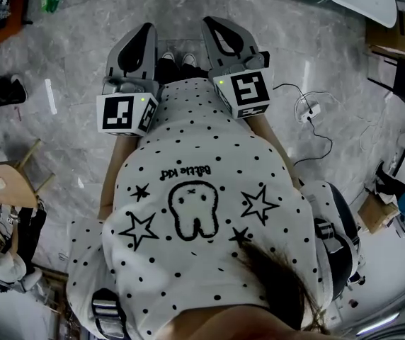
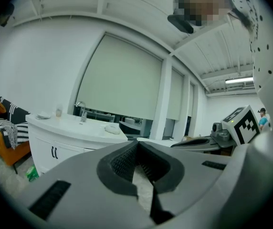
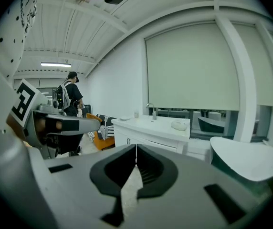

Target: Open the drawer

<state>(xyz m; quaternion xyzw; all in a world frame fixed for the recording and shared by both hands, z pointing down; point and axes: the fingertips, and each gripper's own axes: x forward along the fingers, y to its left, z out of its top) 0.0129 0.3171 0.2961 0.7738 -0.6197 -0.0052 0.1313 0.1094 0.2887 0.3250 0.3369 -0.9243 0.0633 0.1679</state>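
Both arms reach out before the chest. The left hand-held gripper (image 1: 146, 30) and right hand-held gripper (image 1: 215, 25) lie side by side, nearly level, pointing to 12 o'clock, each with jaws pressed together on nothing. Only the gripper views show the white cabinet (image 2: 55, 151) under its worktop (image 2: 74, 125), at 9 o'clock of the left jaws and well apart. I cannot make out a drawer on it.

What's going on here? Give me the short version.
A person in a dotted white shirt stands on a grey stone floor, holding a gripper in each hand out in front. The left gripper and the right gripper are both shut, with nothing between their jaws. Ahead, across the room, stands a white counter with a tap and cupboard fronts below it. Neither gripper touches it, so no drawer has been opened yet.
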